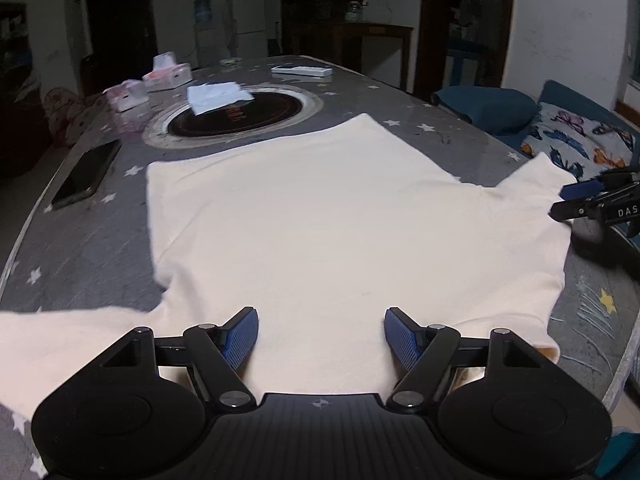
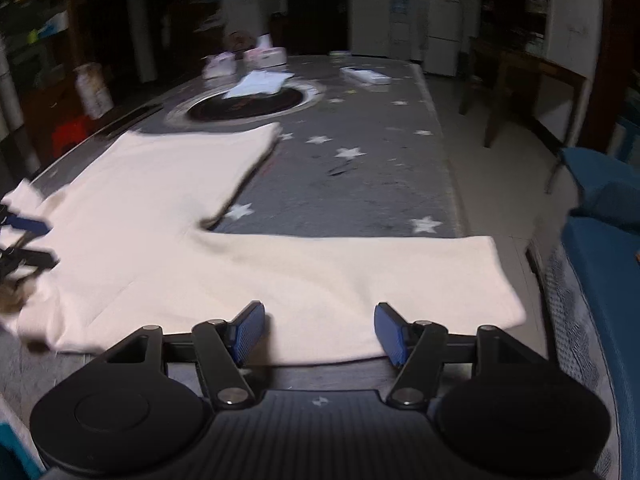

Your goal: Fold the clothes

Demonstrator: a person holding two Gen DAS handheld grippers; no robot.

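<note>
T-shirt (image 1: 320, 216), cream, is lying flat across frame centre on the star-print table (image 1: 100, 248); we are hovering left gripper (image 1: 320, 336) and right gripper (image 2: 319, 332), both spread, ready to pinch.

**table with star-print cover and the things lying on it**

a long table (image 1: 100, 248) under a grey cover printed with white stars. a cream t-shirt (image 1: 320, 220) lies spread flat over the near half, one sleeve reaching the right edge. beyond it, a round dark hotplate (image 1: 240, 114) set in a pale ring, with a white folded paper (image 1: 218, 96) lying partly on it. near the left edge, a dark phone (image 1: 86, 176). far left, pink-and-white tissue boxes (image 1: 168, 74). at the far end, a flat white remote-like bar (image 1: 302, 71).
</note>
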